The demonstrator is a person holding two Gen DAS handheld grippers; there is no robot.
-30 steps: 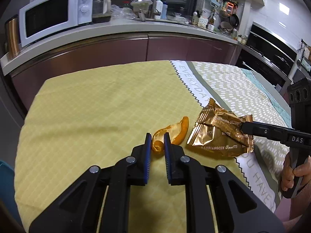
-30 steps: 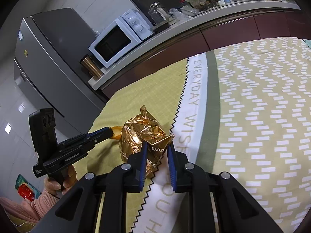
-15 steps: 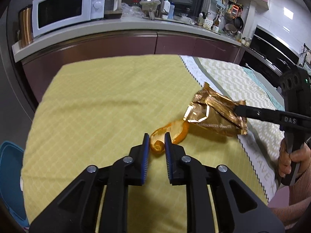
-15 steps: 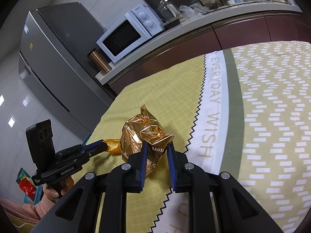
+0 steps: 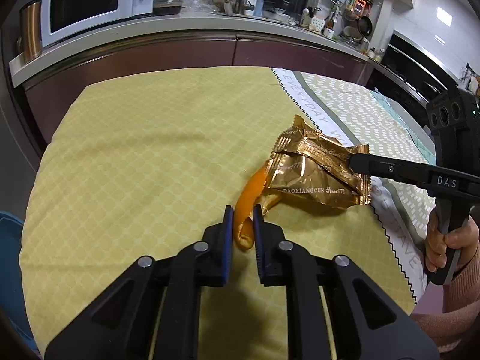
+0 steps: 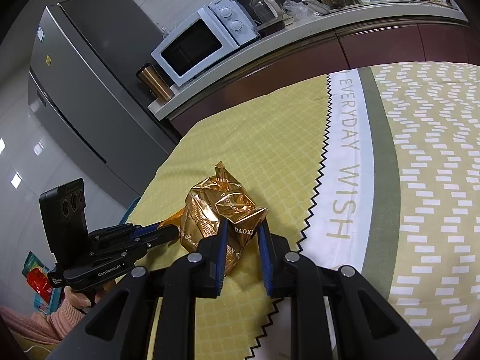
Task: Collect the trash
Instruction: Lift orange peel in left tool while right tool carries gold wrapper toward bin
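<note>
Orange peel (image 5: 244,210) in left tongs (image 5: 242,214), unobscured

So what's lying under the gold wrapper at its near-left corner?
The far end of the orange peel runs under the gold wrapper; how far it reaches is covered. Beneath is the yellow tablecloth.

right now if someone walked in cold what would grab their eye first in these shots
The shiny gold snack wrapper on the yellow tablecloth stands out most, with the right gripper clamped on its crumpled end. Next is the bright orange peel just left of the wrapper, pinched between the blue pads of the left gripper. Behind, a white microwave sits on the counter.
</note>
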